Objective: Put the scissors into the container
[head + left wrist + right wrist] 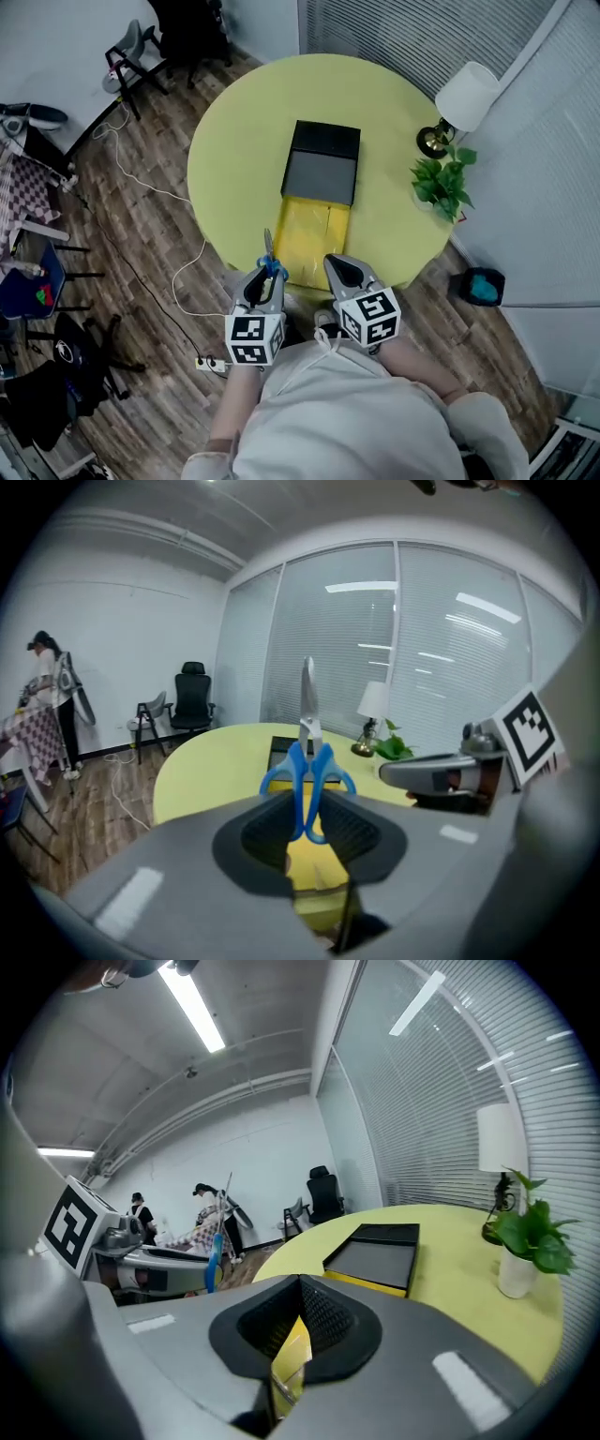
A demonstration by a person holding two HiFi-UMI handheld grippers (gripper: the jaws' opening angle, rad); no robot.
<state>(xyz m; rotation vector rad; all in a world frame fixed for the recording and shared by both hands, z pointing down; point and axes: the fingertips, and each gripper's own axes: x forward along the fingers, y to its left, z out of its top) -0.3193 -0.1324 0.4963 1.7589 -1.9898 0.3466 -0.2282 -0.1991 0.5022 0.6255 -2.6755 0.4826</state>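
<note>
Blue-handled scissors [269,258] stand blades-up in my left gripper [267,274], over the table's near edge. In the left gripper view the pads press on the blue handles [307,766] and the steel blades point up and away. The container is a black box [322,159] with a yellow tray [314,230] drawn out toward me, just beyond both grippers. My right gripper [337,267] hovers beside the left one at the tray's near end. Its jaws are shut with nothing between them, and only a sliver of yellow shows through them in the right gripper view [298,1335].
The round yellow-green table [234,141] carries a white-shaded lamp [464,98] and a potted plant [442,183] at its right. A white cable and power strip [211,364] lie on the wood floor at left. A teal bin [480,286] stands at right.
</note>
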